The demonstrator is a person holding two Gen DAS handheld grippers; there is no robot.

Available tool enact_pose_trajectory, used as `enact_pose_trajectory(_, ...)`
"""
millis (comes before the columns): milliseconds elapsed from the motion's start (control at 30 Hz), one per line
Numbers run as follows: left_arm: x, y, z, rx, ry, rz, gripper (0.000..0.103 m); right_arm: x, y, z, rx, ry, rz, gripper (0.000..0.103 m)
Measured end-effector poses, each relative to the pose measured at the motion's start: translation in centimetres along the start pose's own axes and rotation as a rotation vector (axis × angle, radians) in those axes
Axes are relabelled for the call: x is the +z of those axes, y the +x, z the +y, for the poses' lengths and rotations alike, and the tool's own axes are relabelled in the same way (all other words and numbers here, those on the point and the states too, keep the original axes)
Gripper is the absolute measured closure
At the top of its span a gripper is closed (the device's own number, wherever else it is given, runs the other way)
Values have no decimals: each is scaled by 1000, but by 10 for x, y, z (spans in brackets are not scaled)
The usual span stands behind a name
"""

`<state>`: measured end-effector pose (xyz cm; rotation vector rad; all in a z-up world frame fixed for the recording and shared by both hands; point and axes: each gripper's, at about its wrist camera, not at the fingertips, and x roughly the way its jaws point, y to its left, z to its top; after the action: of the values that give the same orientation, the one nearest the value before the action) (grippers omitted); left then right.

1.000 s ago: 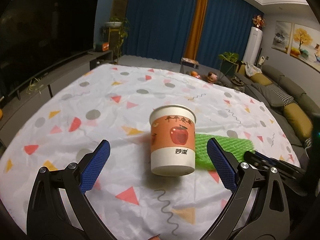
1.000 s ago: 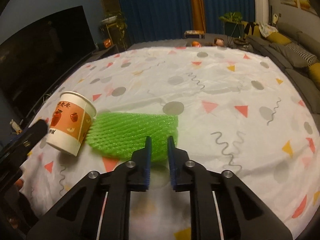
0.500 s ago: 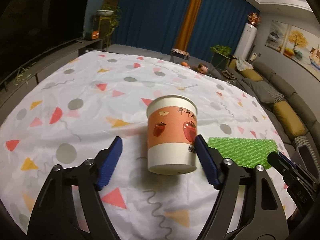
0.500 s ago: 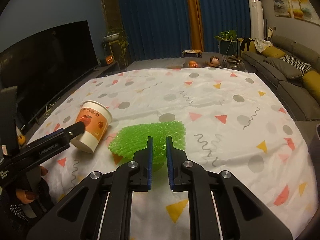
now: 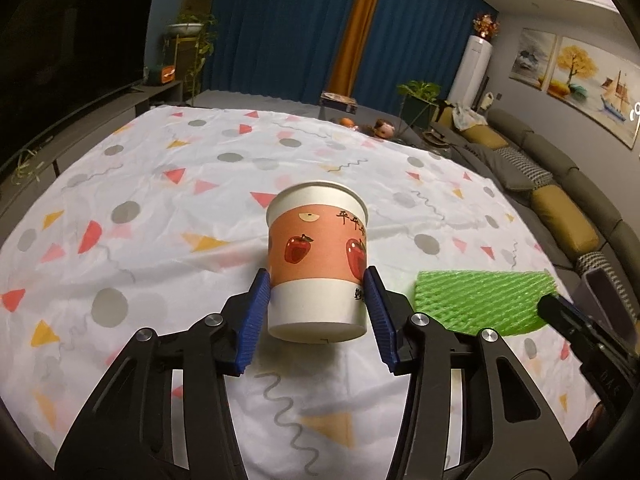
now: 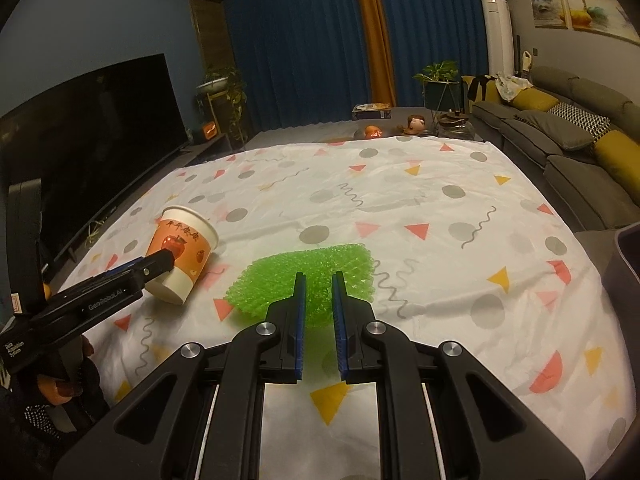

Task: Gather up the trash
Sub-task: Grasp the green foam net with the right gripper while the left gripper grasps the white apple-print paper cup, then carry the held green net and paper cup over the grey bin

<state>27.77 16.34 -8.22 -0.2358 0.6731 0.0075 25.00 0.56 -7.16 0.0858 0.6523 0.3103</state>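
Paper cup [image 5: 317, 258], orange band with red apples, white rim and base, sits upright near the tablecloth's [image 5: 160, 216] front edge, and the left gripper [image 5: 316, 312] is closing, blue pads touching both sides of it. Just beside the cup, the right gripper [image 6: 319, 320] is clamped on the green foam net [image 6: 308, 276]; the cup's lettering is too small to read.

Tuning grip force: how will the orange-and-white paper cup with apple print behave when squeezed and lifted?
The orange-and-white paper cup probably dents easily: thin wall, open rim. Likely light: nothing visible inside, though its interior is hidden. The left hand-held gripper, closing, has its pads at the sides low down, so it may tilt.
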Motion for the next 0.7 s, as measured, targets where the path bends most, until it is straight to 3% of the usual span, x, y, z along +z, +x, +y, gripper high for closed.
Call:
enact_pose_trajectory(300, -6, -48, -15, 0, 19, -69, 57, 5, -27, -2, 11, 4, -61, 89)
enact_pose_trajectory(700, -19, -115, -81, -48, 96, -164, 57, 1, -110, -27, -42, -6, -187, 89)
